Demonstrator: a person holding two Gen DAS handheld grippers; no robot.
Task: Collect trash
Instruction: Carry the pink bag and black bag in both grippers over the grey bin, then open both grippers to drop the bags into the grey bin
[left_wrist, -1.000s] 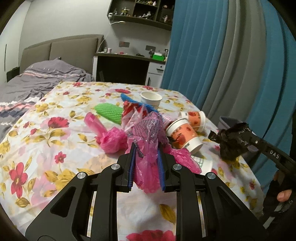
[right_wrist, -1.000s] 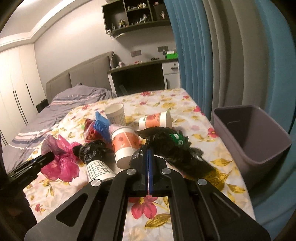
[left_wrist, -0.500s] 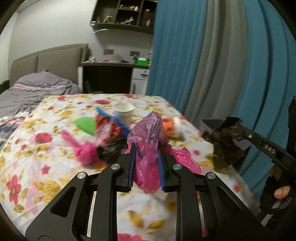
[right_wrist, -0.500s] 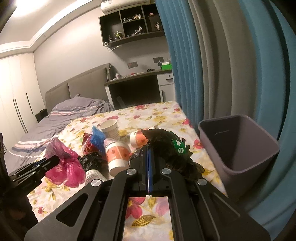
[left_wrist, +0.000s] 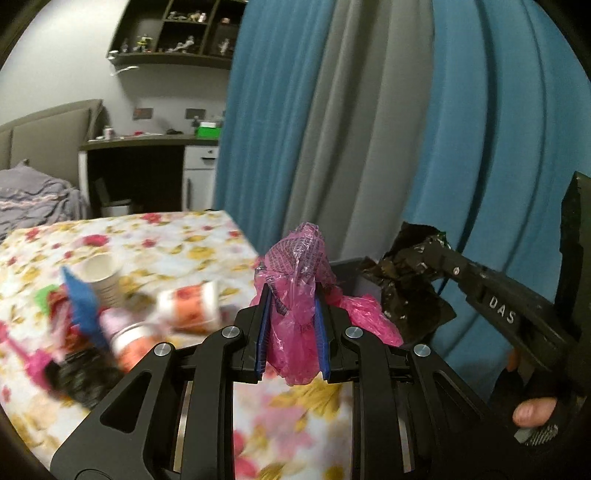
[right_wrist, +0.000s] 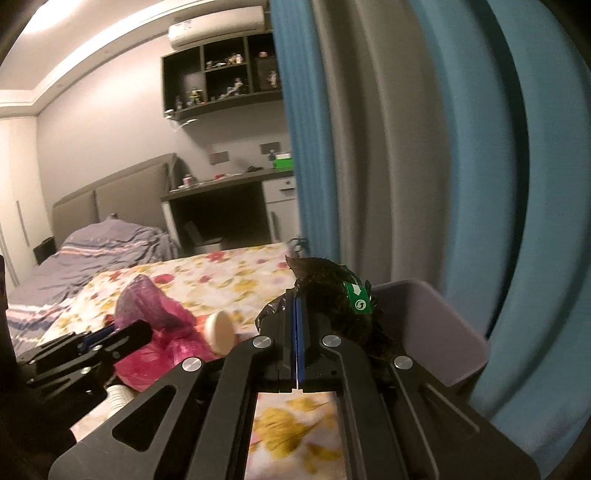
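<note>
Your left gripper (left_wrist: 291, 332) has its jaws a little apart and pressed on a crumpled pink plastic bag (left_wrist: 295, 295), held up off the counter (left_wrist: 192, 236); your right gripper (right_wrist: 297, 332) has its jaws fully together, pinching a crumpled black plastic wrapper (right_wrist: 332, 288) that hangs in front of the grey-lilac plastic waste bin (right_wrist: 443, 332); the bin stands just beside the counter's edge, against the curtain; on the counter, left of the pink bag, more trash lies in a blurred heap: a white paper cup (left_wrist: 101, 271) upright, an orange-and-white paper cup (left_wrist: 192, 306) on its side, a second orange-patterned cup (left_wrist: 129, 339) nearer you, a blue ridged piece (left_wrist: 83, 299), a black crumpled bag (left_wrist: 81, 376); nothing lies between the black wrapper and the bin's open mouth; the counter wears a white cloth printed with red and yellow flowers; behind it stand a bed with grey striped bedding (right_wrist: 96, 251), a padded grey headboard (right_wrist: 122, 199), a dark desk with white drawers (right_wrist: 229, 199), a wall shelf of small figures (right_wrist: 221, 81), an air conditioner (right_wrist: 218, 26), and teal-and-grey curtains (left_wrist: 369, 110); the right gripper's finger reads "DAS" (left_wrist: 501, 309); the wrapper bears a green label (right_wrist: 356, 297) with a white arrow and round symbol; your hand (left_wrist: 532, 411) shows at the right gripper's handle.
</note>
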